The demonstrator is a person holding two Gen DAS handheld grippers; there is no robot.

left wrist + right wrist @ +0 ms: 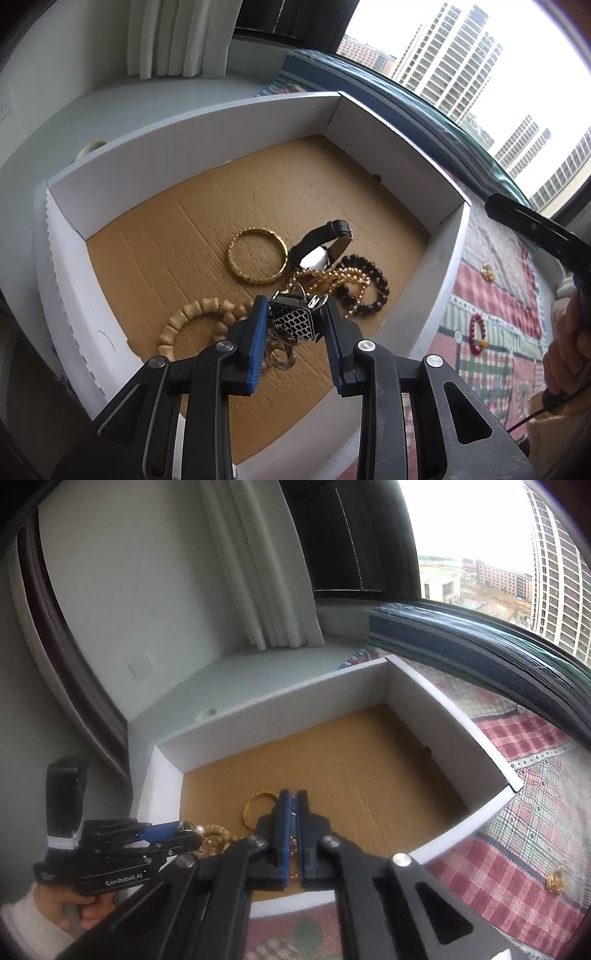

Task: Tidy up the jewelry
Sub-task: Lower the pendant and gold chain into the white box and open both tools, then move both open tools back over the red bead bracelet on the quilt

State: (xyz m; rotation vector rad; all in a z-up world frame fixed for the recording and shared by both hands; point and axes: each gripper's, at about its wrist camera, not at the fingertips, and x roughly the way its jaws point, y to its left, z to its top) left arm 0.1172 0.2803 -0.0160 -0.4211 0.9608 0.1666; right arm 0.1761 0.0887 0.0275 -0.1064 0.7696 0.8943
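Daylight from a high-rise window falls on a patchwork plaid cloth (pixel 491 325) that carries a shallow white box (pixel 192 147) with a brown cardboard floor. From the left, a pale wooden bead bracelet (pixel 192 317) lies on that floor, then a gold bangle (pixel 257 255), a black-strapped wristwatch (pixel 321 243), a tangle of amber bead strands (pixel 332 277) and a dark bead bracelet (pixel 373 288), all close together.

Over this heap the left gripper (pixel 295 321) reaches down into the box, its blue-padded jaws partly open around a silver lattice-patterned pendant (pixel 293 318) with a thin chain hanging under it; whether the pads press it I cannot tell.

Right of the box, a red bead bracelet (pixel 478 332) and a small gold piece (pixel 487 272) lie apart on the cloth.

Above the near box edge the right gripper (pixel 291 823) hovers, jaws nearly together with a narrow gap; something thin and pinkish shows between them, too unclear to name.
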